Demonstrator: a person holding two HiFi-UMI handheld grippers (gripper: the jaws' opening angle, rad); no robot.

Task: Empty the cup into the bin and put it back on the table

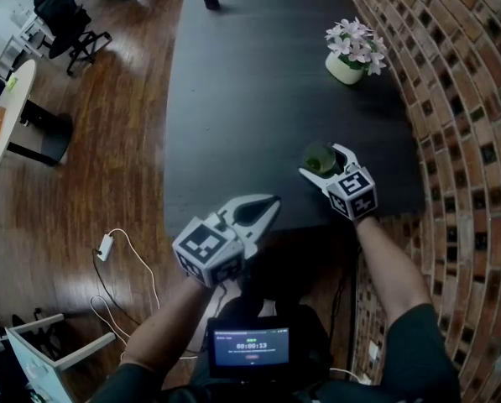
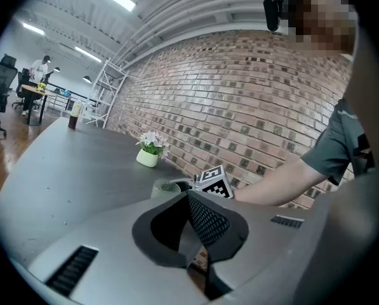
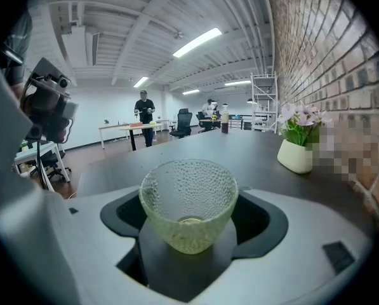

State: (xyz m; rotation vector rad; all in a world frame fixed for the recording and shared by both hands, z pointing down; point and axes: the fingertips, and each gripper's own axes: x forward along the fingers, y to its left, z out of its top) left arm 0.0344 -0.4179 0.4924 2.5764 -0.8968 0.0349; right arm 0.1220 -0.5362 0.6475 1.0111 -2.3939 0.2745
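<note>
Cup (image 3: 188,202) upright, clamped between right gripper (image 1: 322,159) jaws, near table (image 1: 233,99) edge

Dimpled clear glass cup (image 3: 188,202), matt dark table (image 1: 258,82).

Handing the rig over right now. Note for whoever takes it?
Left gripper: jaws together, empty, by the front edge of the table.
Right gripper: jaws closed on the green glass cup, near that same edge.
Bin: not in view.
Done: cup gripped. Left: tip it into the bin, set it back on the table.
</note>
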